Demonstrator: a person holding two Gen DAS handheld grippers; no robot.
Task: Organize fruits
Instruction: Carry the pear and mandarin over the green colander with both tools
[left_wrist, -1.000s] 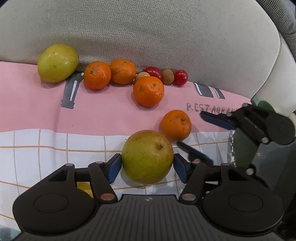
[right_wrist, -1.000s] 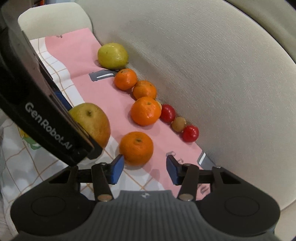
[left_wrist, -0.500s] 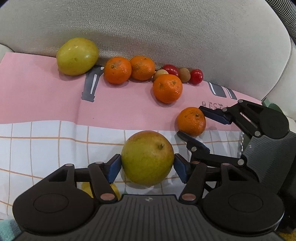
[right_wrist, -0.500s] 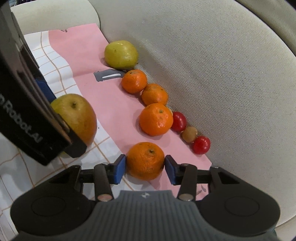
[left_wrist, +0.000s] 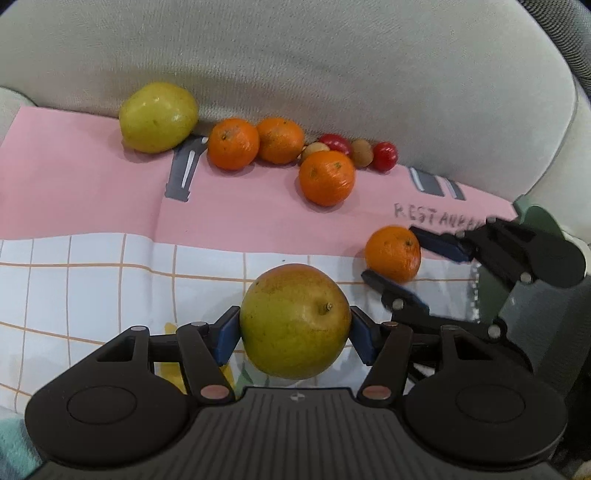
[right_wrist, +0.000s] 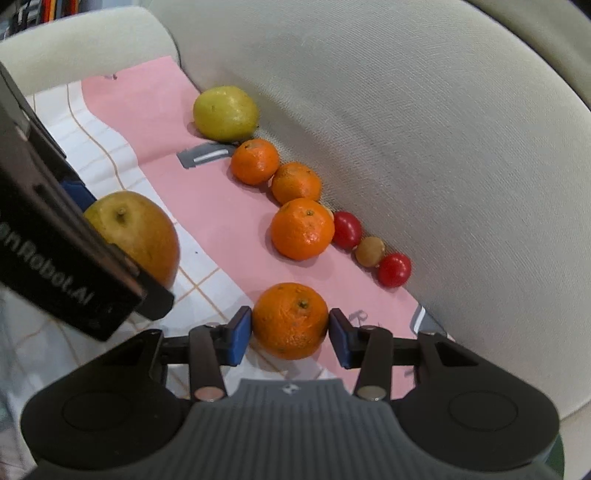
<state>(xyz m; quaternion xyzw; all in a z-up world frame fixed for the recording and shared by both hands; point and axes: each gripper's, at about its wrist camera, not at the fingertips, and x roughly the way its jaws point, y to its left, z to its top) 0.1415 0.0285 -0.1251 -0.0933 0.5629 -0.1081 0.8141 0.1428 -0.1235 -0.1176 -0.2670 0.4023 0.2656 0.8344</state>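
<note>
Far left, against the sofa backrest (left_wrist: 295, 55): yellow-green pear (left_wrist: 158, 116), lying on the pink part of the printed cloth (left_wrist: 92, 192). Right of it, a row along the backrest: two touching mandarins (left_wrist: 232, 148) (left_wrist: 280, 139), then a small tan fruit (left_wrist: 313, 150), a red cherry tomato (left_wrist: 335, 143), a second tan fruit (left_wrist: 361, 153), a second cherry tomato (left_wrist: 385, 156). A third mandarin (left_wrist: 326, 178) sits just in front of the first tan fruit, partly hiding it.

Centre, over the white grid part of the cloth: left tongs (left_wrist: 293, 334) clamped on a large green-brown pear (left_wrist: 294, 321), blue pads touching both sides, stem toward the upper right.

Right: right tongs (right_wrist: 291, 330) closed on a fourth mandarin (right_wrist: 290, 320), a pad pressed on each flank, near the pink/white boundary. Whether either held fruit is off the cloth: cannot tell.
</note>
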